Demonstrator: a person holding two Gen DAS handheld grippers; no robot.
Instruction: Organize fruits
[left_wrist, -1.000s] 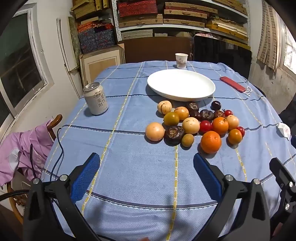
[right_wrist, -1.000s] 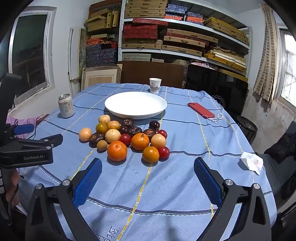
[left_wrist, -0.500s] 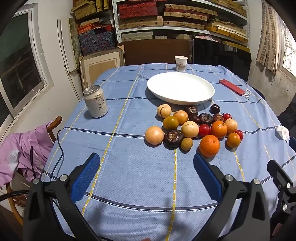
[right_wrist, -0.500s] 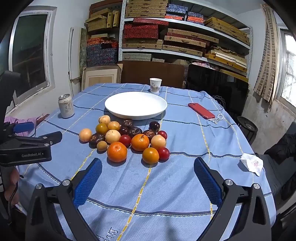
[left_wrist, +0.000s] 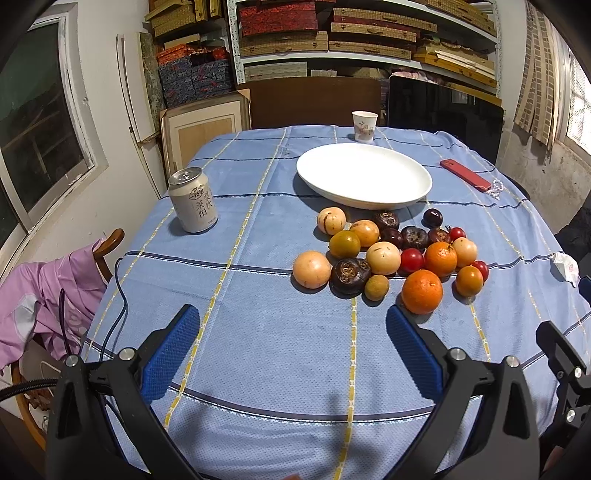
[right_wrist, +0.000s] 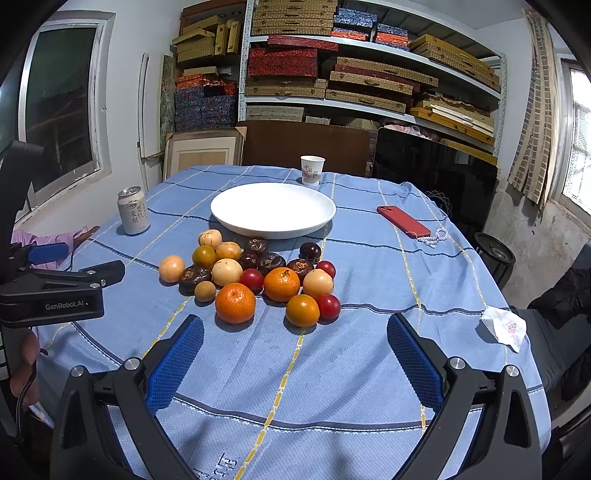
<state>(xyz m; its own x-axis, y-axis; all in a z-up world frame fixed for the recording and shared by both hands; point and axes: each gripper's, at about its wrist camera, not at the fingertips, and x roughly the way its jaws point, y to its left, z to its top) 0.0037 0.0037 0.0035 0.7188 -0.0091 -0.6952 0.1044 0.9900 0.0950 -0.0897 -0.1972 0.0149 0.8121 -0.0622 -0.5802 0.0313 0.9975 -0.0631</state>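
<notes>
Looking over the table (right_wrist: 369, 369), I see the white plate (right_wrist: 273, 208) bare, the fruit cluster (right_wrist: 255, 275) just before it, and my left tongs (left_wrist: 291, 343) and right tongs (right_wrist: 295, 350) both spread wide, gripping nothing, near the fruit.

Left tool (left_wrist: 291, 332) slightly nearer the fruit cluster (left_wrist: 388, 254) and lower than before.

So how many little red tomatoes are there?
3 red tomatoes: one mid-pile, one at the far right edge, one front right beside a small orange fruit. Others might hide behind bigger fruits.
</notes>
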